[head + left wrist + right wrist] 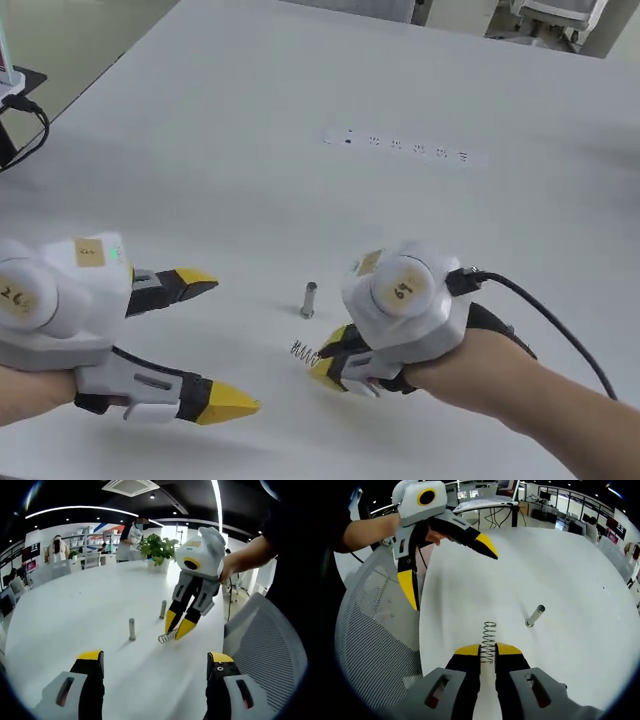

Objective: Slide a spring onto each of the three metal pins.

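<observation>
Two handheld tools work over a plain white tabletop (pixel 250 180). The right tool (pixel 179 626) has its yellow-tipped jaws pinched together on one end of a small wire spring (pixel 489 635). The rest of the coil juts forward past the tips, low over the surface. Just beyond it, a short bare metal pin (pixel 309 299) stands upright on its own, near the spring but not touching it. The left tool (pixel 222 343) hovers off to the side with its jaws spread wide, carrying nothing. In the left gripper view a farther pin (pixel 162 609) looks ribbed, as if it already wears a coil, though it is too small to be certain. The step in hand seems to be threading this spring onto the bare pin. To do it well, the right hand should probably lift and tip the spring until its free end points straight down, centre that opening over the pin's top, then lower it gently. The squeeze should stay light, since a thin coil may buckle or flick away. The pin looks free-standing, so a sideways nudge could topple it, and the open left tool could steady its base.
</observation>
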`<control>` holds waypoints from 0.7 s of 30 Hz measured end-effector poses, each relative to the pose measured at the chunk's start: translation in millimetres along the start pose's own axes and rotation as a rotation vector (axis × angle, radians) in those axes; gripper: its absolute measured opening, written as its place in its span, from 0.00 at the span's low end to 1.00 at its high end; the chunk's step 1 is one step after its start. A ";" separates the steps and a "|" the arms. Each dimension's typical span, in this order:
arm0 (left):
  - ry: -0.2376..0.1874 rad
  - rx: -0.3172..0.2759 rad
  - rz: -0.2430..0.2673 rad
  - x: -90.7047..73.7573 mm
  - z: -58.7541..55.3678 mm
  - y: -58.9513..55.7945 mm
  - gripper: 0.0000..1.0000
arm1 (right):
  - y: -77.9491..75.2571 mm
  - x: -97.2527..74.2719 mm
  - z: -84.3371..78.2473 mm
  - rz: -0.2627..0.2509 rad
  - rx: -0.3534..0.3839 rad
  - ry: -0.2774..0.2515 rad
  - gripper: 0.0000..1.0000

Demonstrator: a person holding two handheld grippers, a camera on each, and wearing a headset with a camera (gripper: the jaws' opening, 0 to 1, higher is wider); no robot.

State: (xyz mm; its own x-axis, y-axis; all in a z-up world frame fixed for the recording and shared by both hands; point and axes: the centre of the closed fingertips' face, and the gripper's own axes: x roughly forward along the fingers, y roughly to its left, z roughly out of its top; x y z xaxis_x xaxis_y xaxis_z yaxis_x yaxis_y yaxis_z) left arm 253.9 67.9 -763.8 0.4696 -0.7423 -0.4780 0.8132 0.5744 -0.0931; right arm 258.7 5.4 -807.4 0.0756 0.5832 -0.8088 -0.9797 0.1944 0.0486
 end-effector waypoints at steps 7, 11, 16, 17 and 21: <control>-0.002 0.001 -0.044 1.5 2.5 -6.8 0.73 | 1.6 -12.4 -5.6 -0.006 -0.053 -0.007 0.07; -0.009 -0.008 -0.065 1.9 3.1 -8.5 0.68 | 5.9 -18.2 -5.4 0.003 -0.099 -0.020 0.07; -0.034 -0.032 -0.118 4.7 8.8 -17.4 0.51 | 8.6 -23.2 -1.7 0.008 -0.183 -0.022 0.07; -0.039 -0.043 -0.134 5.7 10.1 -20.4 0.49 | 9.4 -24.0 -0.2 0.012 -0.184 -0.030 0.07; -0.043 -0.029 -0.151 11.5 12.0 -26.1 0.47 | 11.2 -26.0 2.5 0.016 -0.207 -0.043 0.07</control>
State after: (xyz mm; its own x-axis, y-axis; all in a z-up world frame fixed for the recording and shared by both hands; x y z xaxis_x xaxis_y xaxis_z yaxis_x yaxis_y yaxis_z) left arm 242.2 40.2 -756.4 0.3578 -0.8346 -0.4188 0.8656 0.4647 -0.1866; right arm 246.2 -5.6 -784.4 0.0637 0.6191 -0.7828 -0.9977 0.0213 -0.0643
